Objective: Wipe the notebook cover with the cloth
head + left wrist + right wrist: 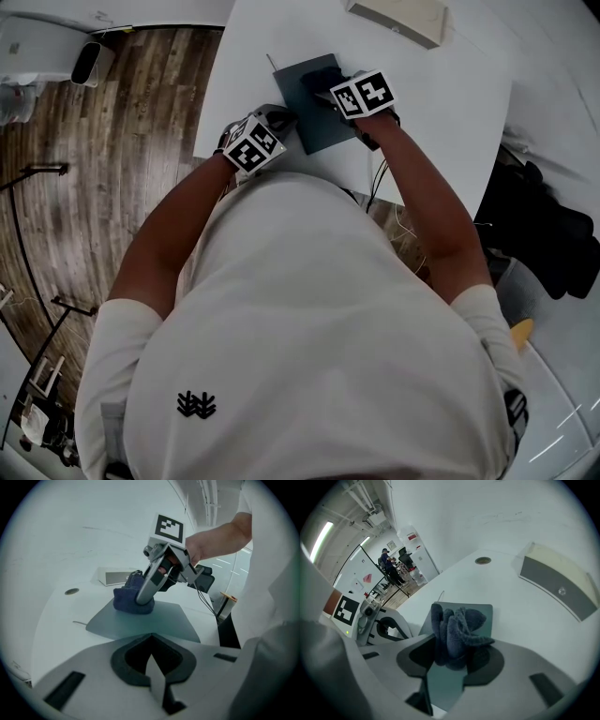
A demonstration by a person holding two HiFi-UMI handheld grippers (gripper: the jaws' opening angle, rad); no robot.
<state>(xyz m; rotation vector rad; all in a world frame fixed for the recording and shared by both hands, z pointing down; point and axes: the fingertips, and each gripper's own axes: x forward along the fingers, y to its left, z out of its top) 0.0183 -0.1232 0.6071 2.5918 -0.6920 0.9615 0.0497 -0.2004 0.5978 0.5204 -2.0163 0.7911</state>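
On the white table (450, 103), directly ahead of the person:

- Notebook (314, 108): dark grey-green cover, lying flat and closed. Its long axis runs away from the person, with the far end skewed slightly to the person's left. A thin strand (439, 595) sticks out past the far left corner.
- Cloth (457, 630): dark blue, fuzzy, bunched into folds. It sits on the notebook cover, toward the far half.
- Right gripper (450, 658): jaws clamped on the cloth, which bulges up between them. It is tilted down so that the cloth is pressed onto the cover.
- Left gripper (152, 663): jaws pressed together with nothing between them. It is at the near left corner of the notebook, with its tips over the near edge. Contact with the cover cannot be made out.
- Flat beige case (398, 19): lies farther back on the table, well apart from the notebook.
- Round grommet (483, 560): set in the tabletop beyond the notebook.
- Wood-plank floor (122, 141): lies to the left of the table.
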